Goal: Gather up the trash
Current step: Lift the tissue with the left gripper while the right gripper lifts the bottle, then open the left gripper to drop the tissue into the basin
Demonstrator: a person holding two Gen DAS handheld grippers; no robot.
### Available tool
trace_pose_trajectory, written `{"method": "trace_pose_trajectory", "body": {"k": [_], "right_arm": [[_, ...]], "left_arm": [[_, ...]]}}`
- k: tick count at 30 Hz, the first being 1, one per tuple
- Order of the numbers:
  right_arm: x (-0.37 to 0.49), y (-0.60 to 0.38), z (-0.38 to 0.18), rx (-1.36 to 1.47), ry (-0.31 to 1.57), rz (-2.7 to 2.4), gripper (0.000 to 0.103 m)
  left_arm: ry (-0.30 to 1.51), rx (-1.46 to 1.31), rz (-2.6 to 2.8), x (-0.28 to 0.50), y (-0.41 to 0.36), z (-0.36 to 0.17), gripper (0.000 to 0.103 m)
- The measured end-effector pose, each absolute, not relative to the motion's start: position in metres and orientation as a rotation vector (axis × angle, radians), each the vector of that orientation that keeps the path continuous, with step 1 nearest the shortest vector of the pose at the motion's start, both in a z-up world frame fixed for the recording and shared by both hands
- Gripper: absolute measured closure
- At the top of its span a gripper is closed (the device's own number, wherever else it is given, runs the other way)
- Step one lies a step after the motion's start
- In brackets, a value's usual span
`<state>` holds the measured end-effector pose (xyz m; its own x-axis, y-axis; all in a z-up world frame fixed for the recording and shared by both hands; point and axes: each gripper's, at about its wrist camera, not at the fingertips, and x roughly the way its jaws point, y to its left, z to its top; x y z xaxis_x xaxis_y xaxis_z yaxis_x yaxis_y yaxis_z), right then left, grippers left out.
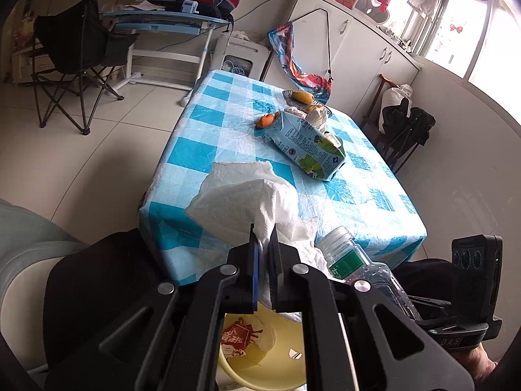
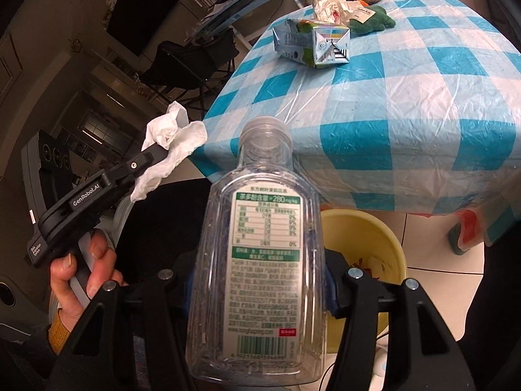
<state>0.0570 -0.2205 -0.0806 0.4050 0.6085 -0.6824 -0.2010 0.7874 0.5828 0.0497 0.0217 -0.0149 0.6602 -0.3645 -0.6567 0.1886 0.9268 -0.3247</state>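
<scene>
My left gripper (image 1: 263, 233) is shut on a crumpled white tissue (image 1: 247, 195), held in the air off the near corner of the checked table (image 1: 202, 114). In the right wrist view that same left gripper (image 2: 153, 153) and tissue (image 2: 176, 140) show at left. My right gripper (image 2: 259, 283) is shut on an empty clear plastic bottle (image 2: 260, 244) with no cap and a green-and-white label, its neck pointing at the table (image 2: 407, 97). The bottle (image 1: 351, 257) also pokes in at lower right of the left view. Below both sits a yellow bin (image 1: 237, 371) (image 2: 368, 228) holding a red wrapper (image 1: 241, 339).
On the table lie a flattened milk carton (image 1: 306, 143) (image 2: 312, 42), crumpled paper (image 2: 332, 6), a green plush toy (image 2: 374, 19) and a bowl of fruit (image 1: 302, 96). A folding chair (image 1: 75, 55), a desk (image 1: 162, 22) and white cabinets (image 1: 368, 42) stand beyond. A person's dark-clothed lap (image 1: 97, 277) is close.
</scene>
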Motion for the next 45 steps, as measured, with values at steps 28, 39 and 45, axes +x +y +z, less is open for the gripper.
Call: {"method": "trace_pose_trajectory", "body": {"k": [28,39,45], "right_arm": [[0.043,-0.285,-0.059,0.655,0.768,0.323,0.031],[0.041,-0.286,-0.057,0.648,0.760,0.318,0.029],[0.037,-0.283,-0.051,0.611,0.730,0.303,0.026]], "left_arm": [[1.106,0.101,-0.575,0.032,-0.063,-0.063,0.058],[1.005,-0.049,-0.520,0.037,-0.034,-0.045,0.044],[0.825,-0.172,-0.344,0.040,0.002,-0.024,0.028]]}}
